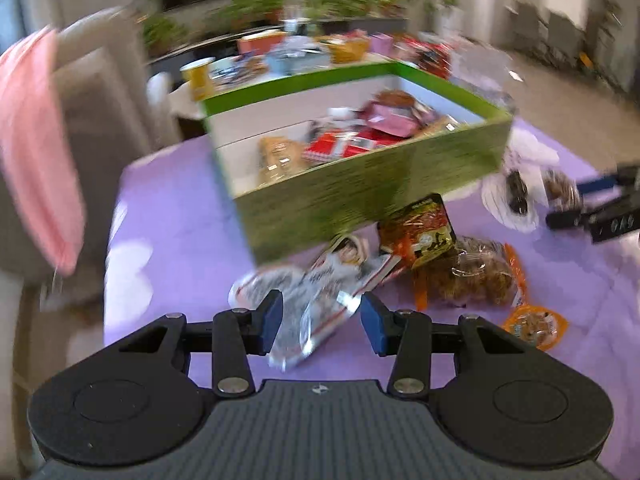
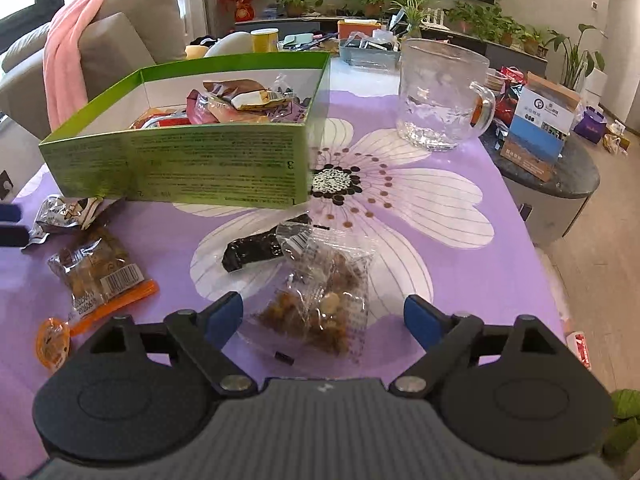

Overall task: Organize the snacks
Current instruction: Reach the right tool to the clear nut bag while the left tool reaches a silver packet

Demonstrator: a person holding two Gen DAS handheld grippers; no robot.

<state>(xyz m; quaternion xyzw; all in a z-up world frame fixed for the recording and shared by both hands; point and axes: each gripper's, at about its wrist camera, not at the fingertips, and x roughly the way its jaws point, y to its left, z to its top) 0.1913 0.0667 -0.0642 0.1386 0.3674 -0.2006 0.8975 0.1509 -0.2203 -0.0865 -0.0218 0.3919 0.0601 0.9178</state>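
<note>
A green cardboard box [image 1: 360,184] with several snack packets inside stands on the purple flowered tablecloth; it also shows in the right wrist view [image 2: 180,160]. My left gripper [image 1: 322,320] is open around a white and red snack packet [image 1: 316,292] lying in front of the box. Beside it lie a red-yellow packet [image 1: 420,232], a clear bag of brown snacks [image 1: 476,272] and a small orange cup [image 1: 534,326]. My right gripper [image 2: 323,320] is open above a clear bag of nuts [image 2: 320,304], with a black packet [image 2: 252,250] just beyond.
A glass pitcher [image 2: 440,96] stands right of the box. A blue-brown carton [image 2: 536,136] sits on a round side table at right. A sofa with a pink blanket [image 2: 68,52] is at left. The table's right edge is near my right gripper.
</note>
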